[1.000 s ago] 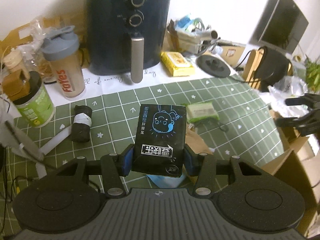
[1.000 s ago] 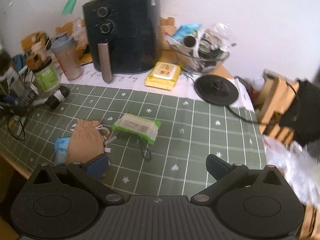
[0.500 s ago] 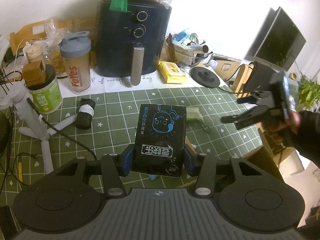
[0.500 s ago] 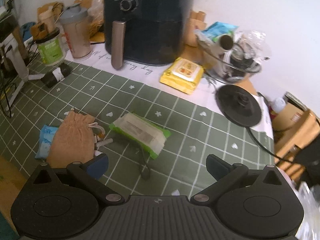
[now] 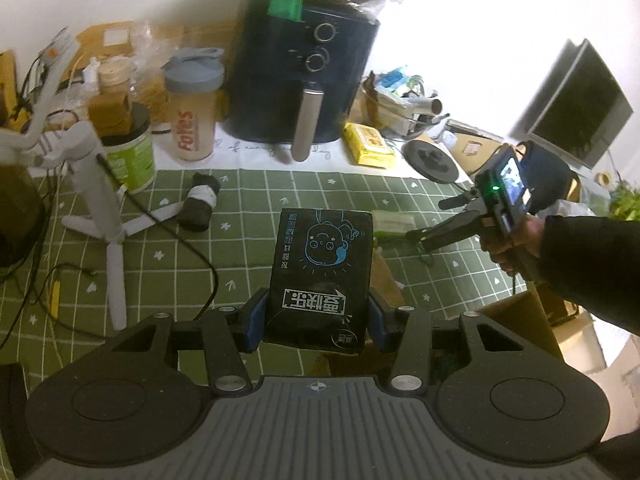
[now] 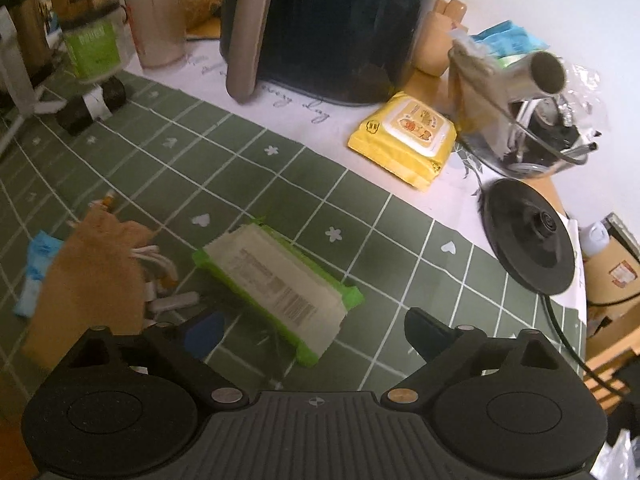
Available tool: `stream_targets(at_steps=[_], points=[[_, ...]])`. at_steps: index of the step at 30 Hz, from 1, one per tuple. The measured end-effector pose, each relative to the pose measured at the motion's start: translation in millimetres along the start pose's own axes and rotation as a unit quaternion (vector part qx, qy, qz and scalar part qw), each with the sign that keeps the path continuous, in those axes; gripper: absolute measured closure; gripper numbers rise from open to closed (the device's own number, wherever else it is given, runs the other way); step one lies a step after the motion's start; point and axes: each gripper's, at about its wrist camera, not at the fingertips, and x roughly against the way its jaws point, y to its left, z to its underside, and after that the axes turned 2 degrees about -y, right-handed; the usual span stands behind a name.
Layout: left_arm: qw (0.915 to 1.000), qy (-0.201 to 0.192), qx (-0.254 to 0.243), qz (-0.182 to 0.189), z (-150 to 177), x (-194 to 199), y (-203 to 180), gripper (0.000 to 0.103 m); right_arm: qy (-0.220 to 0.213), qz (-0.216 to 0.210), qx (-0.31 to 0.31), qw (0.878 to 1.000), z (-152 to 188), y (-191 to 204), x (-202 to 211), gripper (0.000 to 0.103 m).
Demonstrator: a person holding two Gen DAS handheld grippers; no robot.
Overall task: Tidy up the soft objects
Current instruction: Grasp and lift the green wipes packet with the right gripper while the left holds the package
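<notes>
Left hand-held gripper [image 5: 316, 318] is pinching the black tissue pack [image 5: 320, 276] and holding it above the surface [image 5: 248, 200]. Right hand-held gripper [image 6: 314, 330], jaws spread but just closing slightly with nothing pressed between them, is hanging over the green wipes pack [image 6: 276, 280]. Best to straddle its short sides and squeeze gently, avoiding the tan pouch [image 6: 86, 264] just beside it.

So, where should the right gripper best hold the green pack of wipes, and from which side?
Probably from above, across the short width at the middle of the green wipes pack. It lies flat and long, and the open right gripper looks wide enough to span it.
</notes>
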Motion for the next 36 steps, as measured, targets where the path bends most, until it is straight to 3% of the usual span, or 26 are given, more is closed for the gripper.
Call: stream_targets(at_steps=[12, 17, 25, 27, 36], points=[[0.9991, 0.005, 0.035, -0.024, 11, 9, 9, 0.055, 0.013, 0.010, 0.052, 0.999, -7, 8, -40, 0.006], [0.9989, 0.005, 0.039, -0.025, 12, 10, 8, 0.055, 0.006, 0.011, 0.046, 0.999, -14, 3, -49, 0.007], [0.9989, 0.004, 0.041, -0.022, 12, 13, 4, 0.055, 0.005, -0.021, -0.031, 0.999, -21, -18, -55, 0.033], [0.9990, 0.004, 0.041, -0.019, 13, 14, 2, 0.055, 0.010, -0.044, -0.050, 0.998, -22, -21, -55, 0.045], [0.9990, -0.001, 0.041, -0.018, 15, 19, -3, 0.055, 0.037, -0.055, -0.075, 0.995, -18, -27, -47, 0.051]])
